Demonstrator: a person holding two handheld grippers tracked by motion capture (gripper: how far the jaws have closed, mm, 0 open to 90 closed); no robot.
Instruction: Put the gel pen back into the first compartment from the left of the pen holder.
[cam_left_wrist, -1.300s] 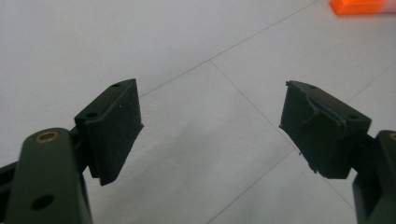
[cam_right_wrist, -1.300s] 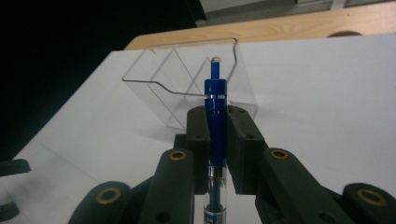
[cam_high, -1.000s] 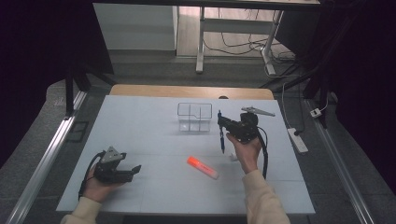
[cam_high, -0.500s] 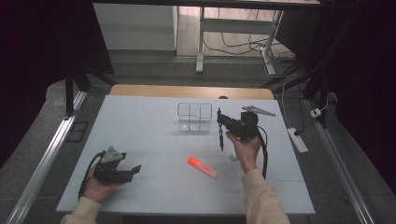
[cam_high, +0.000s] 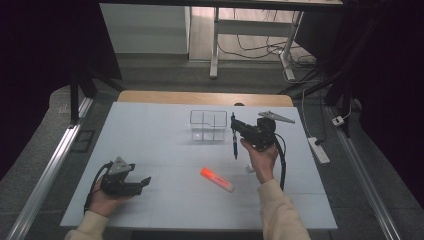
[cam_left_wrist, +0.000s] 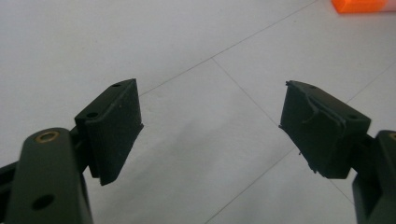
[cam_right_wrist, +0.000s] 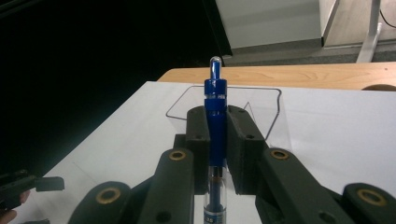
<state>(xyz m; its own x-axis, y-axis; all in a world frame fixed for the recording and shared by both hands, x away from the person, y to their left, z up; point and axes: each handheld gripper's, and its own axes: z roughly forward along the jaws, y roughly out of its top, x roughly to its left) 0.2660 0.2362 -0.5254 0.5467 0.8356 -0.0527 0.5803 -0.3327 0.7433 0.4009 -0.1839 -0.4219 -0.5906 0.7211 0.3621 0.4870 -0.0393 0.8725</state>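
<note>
Right gripper (cam_right_wrist: 215, 140) clamped on upright blue pen (cam_right_wrist: 215, 109) beside clear container (cam_high: 208, 125); left gripper (cam_left_wrist: 210, 126) spread apart.

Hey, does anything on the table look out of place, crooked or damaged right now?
One thing: the pad on one left tool finger looks torn and peeling at its edge. The orange marker lies loose and slanted on the table.

Cream sleeves (cam_high: 280, 212); black grippers with brass-ringed screws, grey plates, black cables.
</note>
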